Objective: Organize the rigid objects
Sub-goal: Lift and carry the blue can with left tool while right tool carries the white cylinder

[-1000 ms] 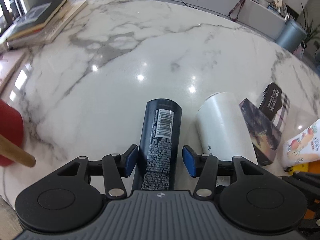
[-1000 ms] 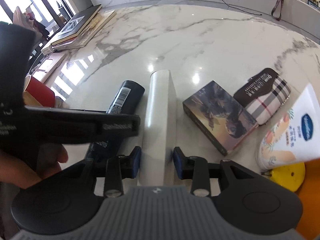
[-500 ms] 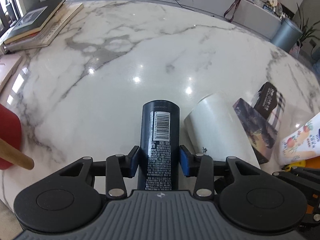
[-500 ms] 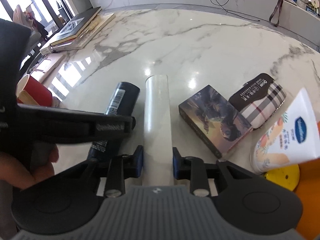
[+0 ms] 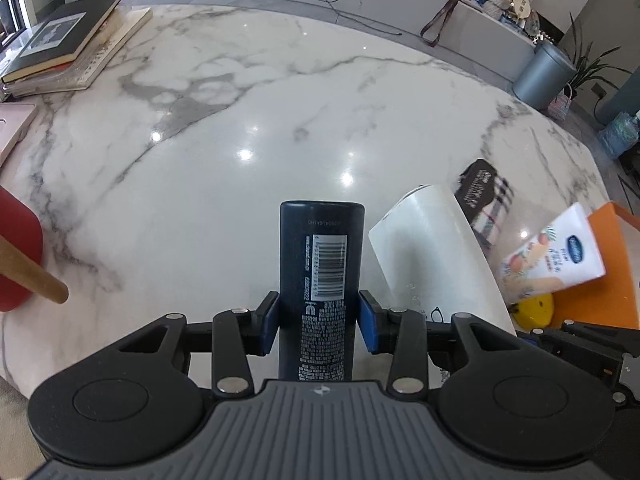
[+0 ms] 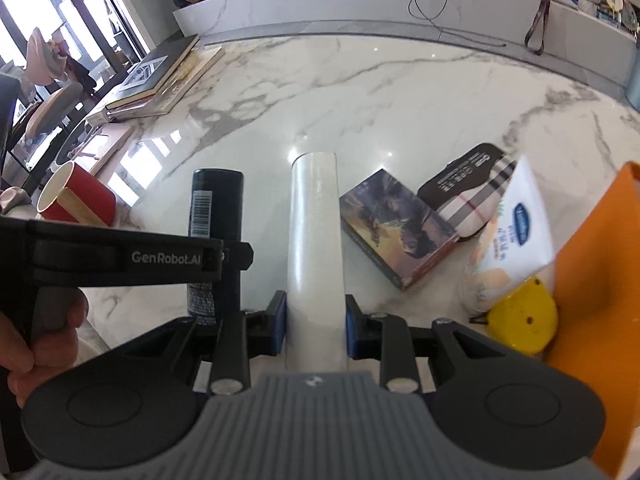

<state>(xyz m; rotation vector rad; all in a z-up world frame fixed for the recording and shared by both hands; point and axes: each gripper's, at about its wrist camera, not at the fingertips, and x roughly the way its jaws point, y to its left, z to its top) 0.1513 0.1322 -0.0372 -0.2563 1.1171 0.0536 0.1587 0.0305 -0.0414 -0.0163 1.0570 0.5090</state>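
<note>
Two picked up, the rest waiting

Left gripper (image 5: 319, 322) clamps the dark can (image 5: 321, 276), right gripper (image 6: 315, 326) the white tube (image 6: 316, 240); box (image 6: 396, 226), checked pouch (image 6: 466, 190) and lotion tube (image 6: 516, 228) (blurred) probably unsorted near the table's (image 6: 400, 108) right edge.

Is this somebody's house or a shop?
Probably a home, maybe a living or dining room. There is a big marble table with a stack of books on it, a long marble shelf holding knick-knacks behind it, and a potted plant beside a bin.
</note>
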